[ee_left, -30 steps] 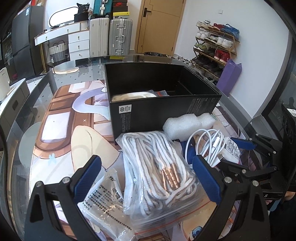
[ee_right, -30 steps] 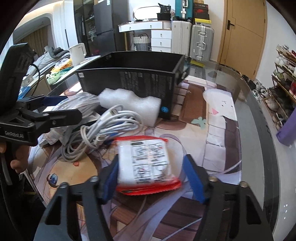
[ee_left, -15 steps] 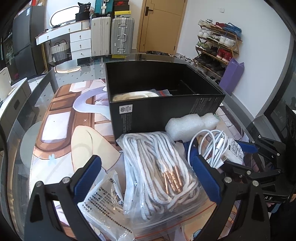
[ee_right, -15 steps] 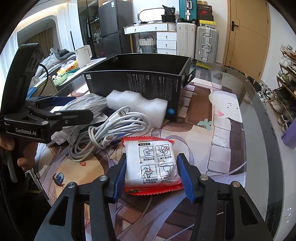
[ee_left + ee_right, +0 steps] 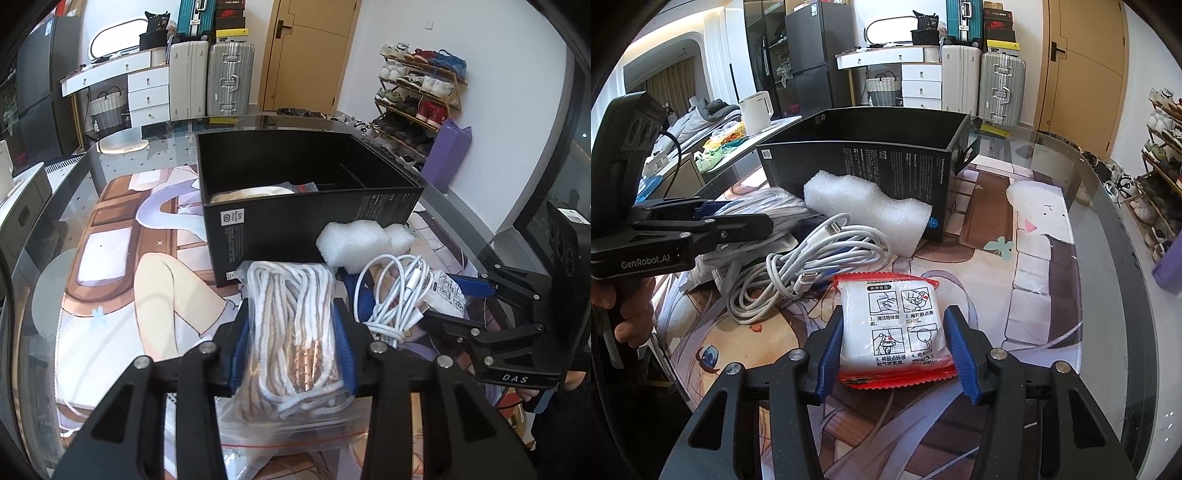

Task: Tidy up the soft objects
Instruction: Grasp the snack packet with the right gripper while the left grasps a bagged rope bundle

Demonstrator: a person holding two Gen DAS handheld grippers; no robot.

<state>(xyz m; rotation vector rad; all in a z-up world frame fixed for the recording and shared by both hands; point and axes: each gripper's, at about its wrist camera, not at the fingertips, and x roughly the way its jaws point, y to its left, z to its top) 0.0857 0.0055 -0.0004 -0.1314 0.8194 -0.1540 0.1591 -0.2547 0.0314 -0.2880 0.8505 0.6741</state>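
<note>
A clear zip bag of white laces with copper tips is squeezed between the blue pads of my left gripper, which is shut on it. My right gripper is shut on a red-edged white packet printed with instruction pictures, just above the mat. An open black box stands behind both and holds a cream item. In the right wrist view the left gripper is at the left, held by a hand. The right gripper shows at the right of the left wrist view.
A white foam piece leans on the black box. A coil of white charging cable lies between the grippers. The glass table's curved edge runs along the right, with a shoe rack beyond it.
My left gripper's jaws have shut on the bag of laces, squeezing it narrow. My right gripper's jaws came in against the packet early on and have kept still since.
</note>
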